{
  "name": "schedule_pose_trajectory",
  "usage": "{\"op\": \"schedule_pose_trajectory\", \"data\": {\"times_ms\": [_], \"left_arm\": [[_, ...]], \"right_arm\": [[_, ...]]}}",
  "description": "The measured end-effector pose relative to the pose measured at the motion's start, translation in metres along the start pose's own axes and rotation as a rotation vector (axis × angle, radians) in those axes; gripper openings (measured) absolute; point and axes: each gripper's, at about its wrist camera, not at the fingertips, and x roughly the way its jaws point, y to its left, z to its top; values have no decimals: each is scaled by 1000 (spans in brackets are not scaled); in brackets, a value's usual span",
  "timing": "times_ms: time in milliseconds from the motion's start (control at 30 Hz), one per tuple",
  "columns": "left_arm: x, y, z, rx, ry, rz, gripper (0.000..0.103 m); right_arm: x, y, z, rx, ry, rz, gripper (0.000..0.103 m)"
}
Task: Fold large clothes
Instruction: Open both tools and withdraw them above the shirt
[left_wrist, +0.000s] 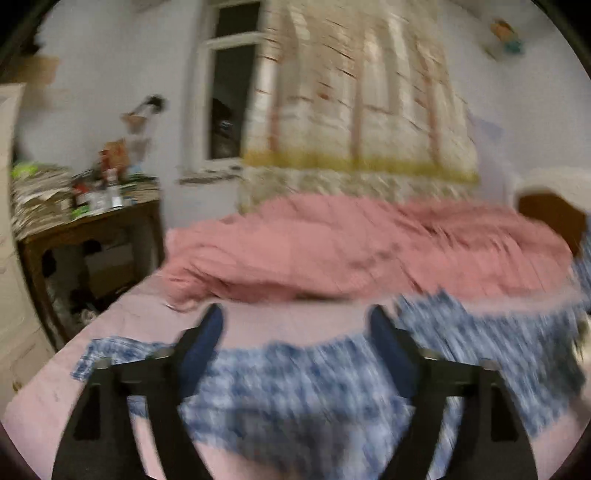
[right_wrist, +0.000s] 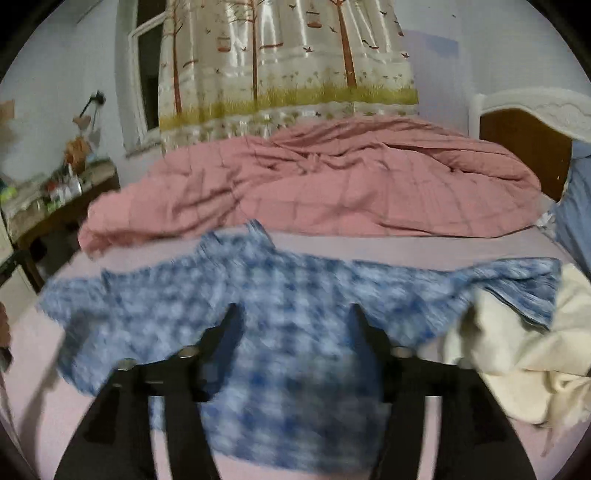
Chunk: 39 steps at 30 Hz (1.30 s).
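We have the blue checked shirt (right_wrist: 258, 314) spread flat on the bed (right_wrist: 332, 247), below the pink quilt (right_wrist: 314, 184) at twelve o'clock. Our left hand-held gripper (left_wrist: 295, 325) and right hand-held gripper (right_wrist: 293, 321) both hang released, grasping nothing. We judge folding barely begun: sleeves and body still unfolded.

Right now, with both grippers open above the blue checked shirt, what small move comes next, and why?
Probably bring the right gripper down onto the sleeve draped over the cream garment and fold it inward. The blue checked shirt lies spread on the bed sheet, and the left gripper holds nothing.
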Motion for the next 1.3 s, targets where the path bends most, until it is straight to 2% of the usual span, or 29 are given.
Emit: {"op": "schedule_pose_trajectory", "data": {"times_ms": [33,67,100,200,233,300,367,433,567,633,700,767,800,900,1067,1200,1267,1300], "left_arm": [[5,14,-2,-45,-35,33,102],[10,28,-10,-88,-58,62,102],[16,41,-19,-116,-56,76,102],[44,74,-62,-150,25,106,102],[55,83,-76,-141,49,132,102],[63,97,-99,-102,47,179,102],[75,108,-106,-89,81,244,102],[79,125,-104,-172,109,245,102],[87,167,-109,-315,202,312,102],[88,196,-119,-440,231,305,101],[80,226,-131,-607,214,232,100],[79,253,-146,-745,226,218,93],[81,259,-150,-768,237,208,89],[94,269,-168,-786,321,243,85],[109,277,-169,-759,304,205,84],[138,286,-161,-681,362,258,64],[148,288,-160,-660,392,288,42],[150,289,-161,-660,401,305,15]], "right_arm": [[5,4,7,36,-15,-1,79],[11,7,12,73,-34,4,86],[15,9,12,93,-47,8,88],[40,16,-9,129,-75,-30,89],[51,17,-18,112,-58,-29,89],[75,20,-36,53,10,-34,89],[98,23,-51,15,62,-61,89],[114,30,-59,11,91,-45,89],[118,48,-70,-51,110,17,89],[113,56,-74,-91,102,21,89],[109,60,-75,-110,91,13,89],[108,60,-75,-113,89,15,89],[108,59,-74,-109,90,17,88],[108,53,-73,-81,98,22,89],[107,43,-70,-43,93,5,89],[107,38,-69,-33,91,1,89],[108,37,-69,-32,91,1,89],[108,37,-69,-33,91,-1,89]]}}
